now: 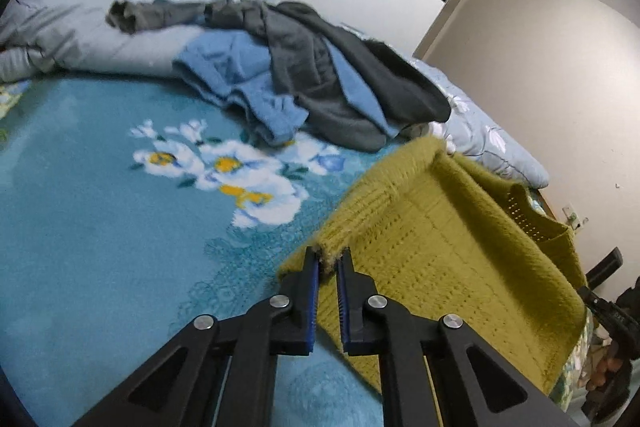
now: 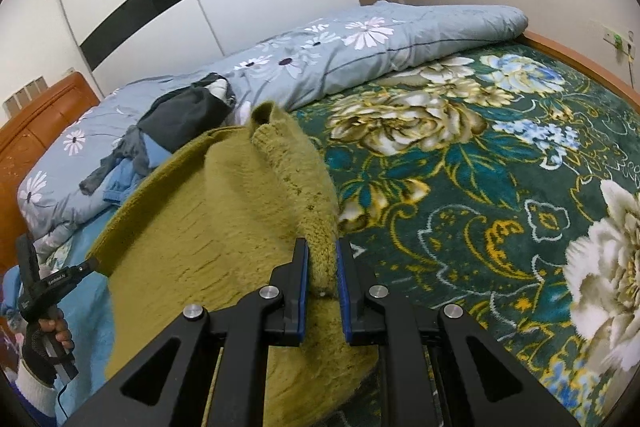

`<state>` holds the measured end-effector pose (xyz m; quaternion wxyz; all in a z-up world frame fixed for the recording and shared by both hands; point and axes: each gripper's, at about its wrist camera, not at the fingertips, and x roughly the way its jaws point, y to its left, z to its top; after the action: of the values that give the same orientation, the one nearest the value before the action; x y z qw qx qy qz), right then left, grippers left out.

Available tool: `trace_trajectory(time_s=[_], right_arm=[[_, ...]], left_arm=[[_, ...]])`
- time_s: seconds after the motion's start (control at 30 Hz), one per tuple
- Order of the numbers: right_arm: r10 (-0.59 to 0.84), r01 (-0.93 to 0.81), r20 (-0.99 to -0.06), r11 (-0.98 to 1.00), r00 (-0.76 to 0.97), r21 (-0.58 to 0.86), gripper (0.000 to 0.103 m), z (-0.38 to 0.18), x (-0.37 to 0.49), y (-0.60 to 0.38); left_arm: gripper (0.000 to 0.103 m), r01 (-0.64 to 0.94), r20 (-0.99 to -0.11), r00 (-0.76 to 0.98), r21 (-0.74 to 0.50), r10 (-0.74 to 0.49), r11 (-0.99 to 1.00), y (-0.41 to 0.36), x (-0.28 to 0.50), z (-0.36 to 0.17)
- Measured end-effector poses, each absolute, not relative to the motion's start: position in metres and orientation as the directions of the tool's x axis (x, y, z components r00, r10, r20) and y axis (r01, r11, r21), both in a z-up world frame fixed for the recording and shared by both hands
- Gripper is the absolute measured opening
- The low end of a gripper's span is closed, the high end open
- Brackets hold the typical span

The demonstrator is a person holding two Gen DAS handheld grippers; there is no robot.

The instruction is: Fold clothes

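You're pinching the olive sweater (image 1: 440,247) with both tools. Left gripper (image 1: 328,263) is clamped on its corner at 6 o'clock; right gripper (image 2: 322,267) is clamped on a thick edge at 6 o'clock. It's hanging between them over the bed blanket (image 2: 480,187). Keep both lifting evenly, edge taut, clear of the clothes pile (image 1: 300,75) at 12.

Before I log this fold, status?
Left tool shut on green sweater. Right tool shut on it too. Clothes pile beyond, clear.
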<state>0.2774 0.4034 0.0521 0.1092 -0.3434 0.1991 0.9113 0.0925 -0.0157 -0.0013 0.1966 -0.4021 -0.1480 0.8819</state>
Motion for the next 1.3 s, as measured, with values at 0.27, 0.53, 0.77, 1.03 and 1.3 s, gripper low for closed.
trace_trajectory(time_s=[0.27, 0.53, 0.77, 1.03, 1.3], right_arm=[[-0.030, -0.262, -0.628, -0.893, -0.777, 0.366, 0.013, 0.064, 0.290, 0.394], [-0.190, -0.059, -0.536, -0.909, -0.823, 0.413, 0.013, 0.097, 0.306, 0.350], [-0.374, 0.135, -0.396, -0.847, -0.838, 0.514, 0.013, 0.124, 0.319, 0.321], [-0.318, -0.018, -0.530, -0.845, -0.786, 0.534, 0.013, 0.065, 0.289, 0.331], [-0.269, -0.128, -0.621, -0.845, -0.736, 0.518, 0.013, 0.021, 0.290, 0.356]], left_arm=[[0.008, -0.184, -0.596, -0.665, -0.453, 0.450, -0.872, -0.059, 0.127, 0.032], [0.008, -0.125, -0.551, -0.730, -0.476, 0.405, -0.871, -0.118, 0.186, 0.047], [0.008, -0.078, -0.553, -0.769, -0.415, 0.320, -0.906, -0.172, 0.241, 0.066], [0.015, 0.004, -0.673, -0.696, -0.351, 0.250, -0.936, -0.175, 0.241, 0.011], [0.097, 0.058, -0.646, -0.750, -0.282, 0.145, -0.958, -0.173, 0.252, -0.005]])
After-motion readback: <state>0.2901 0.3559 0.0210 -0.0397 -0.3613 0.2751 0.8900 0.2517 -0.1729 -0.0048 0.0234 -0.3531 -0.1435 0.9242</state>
